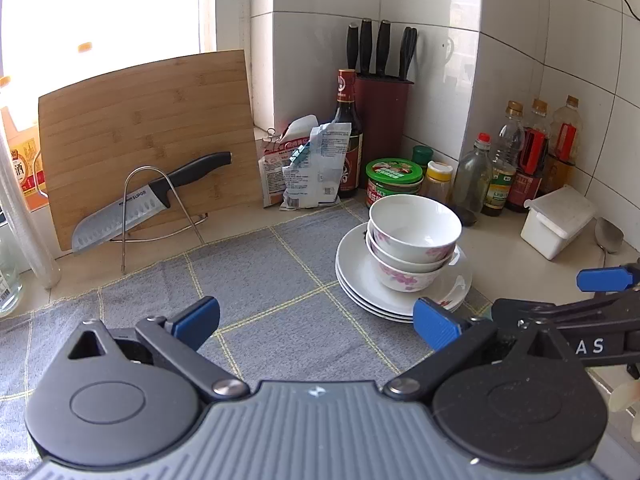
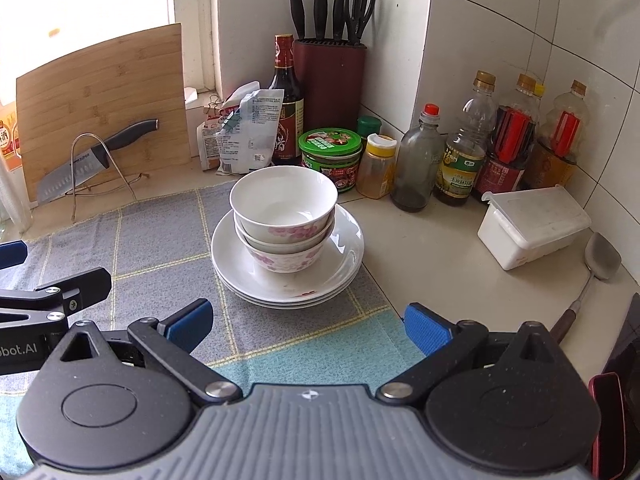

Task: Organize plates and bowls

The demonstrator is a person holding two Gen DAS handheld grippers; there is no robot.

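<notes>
Three white bowls with pink flowers [image 1: 414, 240] [image 2: 284, 216] are nested on a stack of three white plates [image 1: 360, 288] [image 2: 344, 248], at the right edge of a grey checked cloth [image 1: 256, 280] [image 2: 160, 248]. My left gripper [image 1: 316, 320] is open and empty over the cloth, to the left of the stack and nearer than it. My right gripper [image 2: 306, 326] is open and empty just in front of the stack. The right gripper's blue-tipped fingers [image 1: 604, 280] show at the right of the left wrist view.
A knife [image 1: 140, 204] rests on a wire stand against a bamboo cutting board [image 1: 144, 120]. A knife block [image 2: 330, 80], sauce bottles [image 2: 508, 140], jars [image 2: 330, 156] and packets [image 1: 308, 164] line the tiled corner. A white lidded box [image 2: 532, 224] and a spoon [image 2: 600, 260] lie to the right.
</notes>
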